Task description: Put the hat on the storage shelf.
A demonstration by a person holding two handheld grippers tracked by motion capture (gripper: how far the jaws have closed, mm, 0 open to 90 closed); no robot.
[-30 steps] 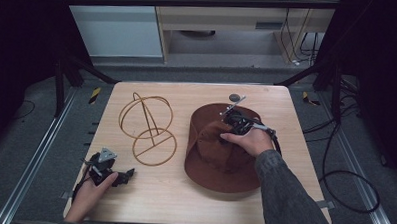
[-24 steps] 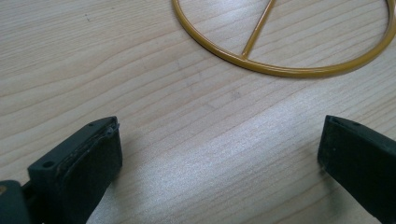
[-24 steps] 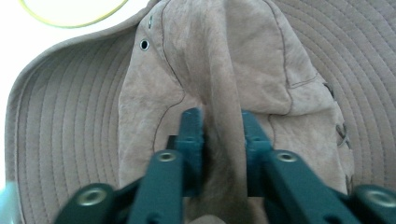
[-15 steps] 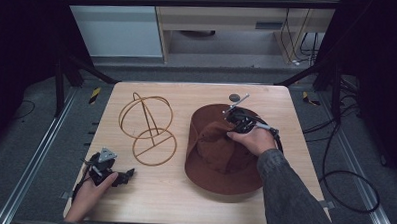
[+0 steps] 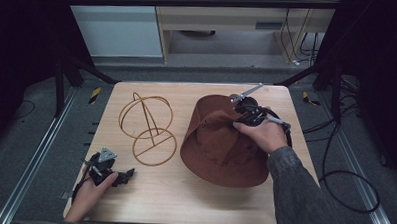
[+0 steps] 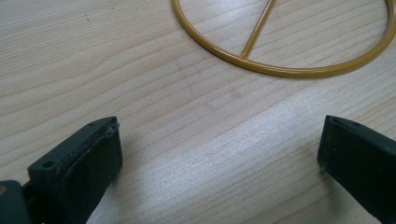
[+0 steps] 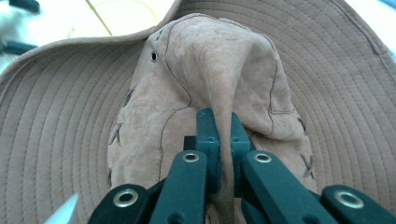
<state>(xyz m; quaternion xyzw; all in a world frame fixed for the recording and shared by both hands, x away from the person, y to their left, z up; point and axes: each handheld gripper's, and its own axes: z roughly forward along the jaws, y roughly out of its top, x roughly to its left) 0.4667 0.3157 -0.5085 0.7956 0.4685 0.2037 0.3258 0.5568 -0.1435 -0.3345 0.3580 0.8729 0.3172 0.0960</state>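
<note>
brown suede hat [image 5: 220, 148] sits on the right half of the counter [image 5: 183, 201], its crown pinched in the closed right tongs [image 7: 219, 140] and lifting, wire stand [image 5: 148, 128] just left of it, while the left tongs [image 6: 219, 154] gape empty at the near-left corner.

brown suede hat [image 5: 220, 153] with stitched rings on the brim, gold wire hat stand [image 5: 147, 126], light woodgrain table [image 5: 193, 202]
</note>
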